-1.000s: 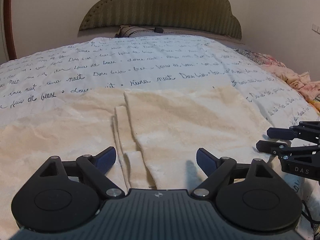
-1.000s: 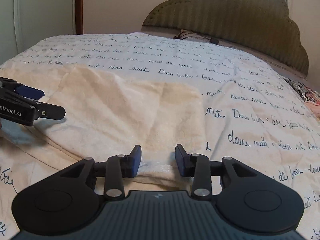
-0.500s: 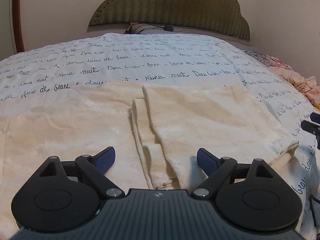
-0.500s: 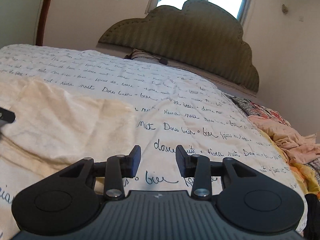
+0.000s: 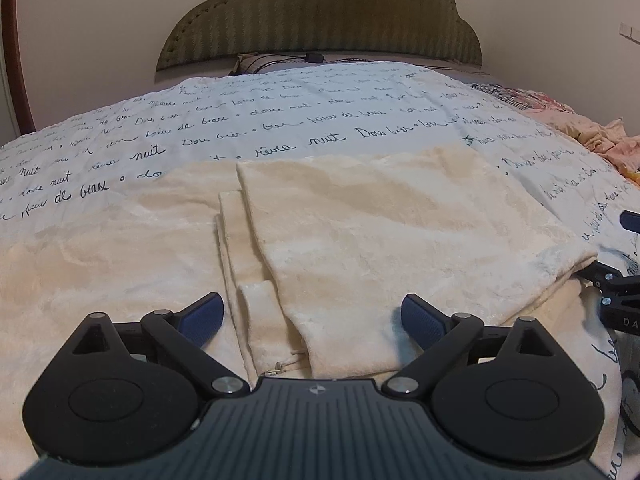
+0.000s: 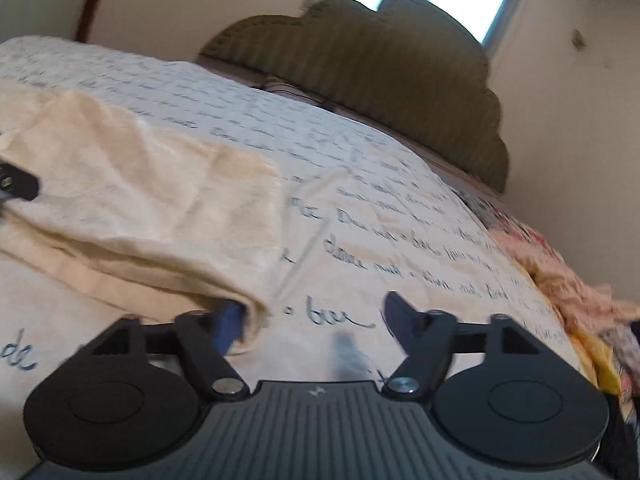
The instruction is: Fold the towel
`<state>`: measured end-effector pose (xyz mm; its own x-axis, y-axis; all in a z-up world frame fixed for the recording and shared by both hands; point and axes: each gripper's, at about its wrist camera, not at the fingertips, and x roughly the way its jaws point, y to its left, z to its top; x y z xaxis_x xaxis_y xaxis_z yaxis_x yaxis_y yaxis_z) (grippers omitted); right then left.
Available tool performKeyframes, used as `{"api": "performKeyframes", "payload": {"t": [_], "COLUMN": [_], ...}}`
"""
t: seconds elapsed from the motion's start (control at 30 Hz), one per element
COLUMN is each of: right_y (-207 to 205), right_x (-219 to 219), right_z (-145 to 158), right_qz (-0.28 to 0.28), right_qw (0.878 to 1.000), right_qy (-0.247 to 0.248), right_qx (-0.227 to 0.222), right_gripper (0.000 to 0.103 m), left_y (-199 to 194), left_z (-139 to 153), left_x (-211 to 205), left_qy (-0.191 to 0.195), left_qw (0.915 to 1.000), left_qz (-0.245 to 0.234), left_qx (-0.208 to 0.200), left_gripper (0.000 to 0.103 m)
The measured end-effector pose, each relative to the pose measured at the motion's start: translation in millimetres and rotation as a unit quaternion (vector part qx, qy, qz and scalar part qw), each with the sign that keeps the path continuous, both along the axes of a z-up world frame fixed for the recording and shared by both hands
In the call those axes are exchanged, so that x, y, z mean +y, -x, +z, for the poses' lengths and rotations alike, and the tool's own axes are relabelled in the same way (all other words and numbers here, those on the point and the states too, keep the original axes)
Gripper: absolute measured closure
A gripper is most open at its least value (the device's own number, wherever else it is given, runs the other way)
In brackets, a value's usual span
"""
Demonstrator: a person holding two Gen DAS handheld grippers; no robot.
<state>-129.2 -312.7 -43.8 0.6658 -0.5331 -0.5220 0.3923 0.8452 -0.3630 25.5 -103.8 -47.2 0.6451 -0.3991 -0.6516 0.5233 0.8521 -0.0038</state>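
Towel (image 5: 400, 232) of cream terry cloth lies on the white script-printed bedspread (image 5: 280, 120) with its right part already folded over, more folds seemingly left, while left gripper (image 5: 312, 316) and right gripper (image 6: 314, 320), jaws just widened, hold nothing.

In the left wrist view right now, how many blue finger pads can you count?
3: two on the left gripper, one pad each side; one at the right edge, on the right gripper. Others may be hidden.

Both wrist cameras sat low and close over the bed (image 5: 280, 120), facing its headboard (image 5: 320, 20). The 2 views shared the towel (image 5: 400, 232) (image 6: 140, 200).
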Motion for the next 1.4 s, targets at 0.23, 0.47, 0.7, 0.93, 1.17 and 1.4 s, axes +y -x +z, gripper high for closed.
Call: {"api": "performKeyframes", "payload": {"t": [0.23,0.47,0.7,0.93,1.17,1.4], "right_y": [34,36,-10,-24,-16,-32], "right_x": [-54,-9,9,12,10,15], "right_z": [4,47,46,10,37,2], "right_qz": [-0.038,0.030,0.117,0.127,0.120,0.115], "right_qw": [0.978,0.997,0.981,0.976,0.970,0.967], "right_qy": [-0.201,-0.050,-0.128,-0.174,-0.200,-0.224], "right_qx": [-0.049,-0.044,-0.083,-0.020,-0.074,-0.034], "right_gripper": [0.010,0.010,0.010,0.010,0.004,0.001], "left_y": [-4,-6,-7,-10,-10,-6], "left_z": [6,20,20,14,13,7], "left_x": [8,12,6,10,9,8], "left_qy": [0.011,0.009,-0.005,-0.011,-0.013,-0.016], "left_qw": [0.9998,0.9998,0.9997,0.9993,0.9991,0.9991], "left_qz": [0.009,0.018,0.024,0.036,0.041,0.040], "left_qx": [0.010,-0.001,-0.001,0.005,0.003,-0.002], "left_gripper": [0.006,0.006,0.006,0.006,0.005,0.002]}}
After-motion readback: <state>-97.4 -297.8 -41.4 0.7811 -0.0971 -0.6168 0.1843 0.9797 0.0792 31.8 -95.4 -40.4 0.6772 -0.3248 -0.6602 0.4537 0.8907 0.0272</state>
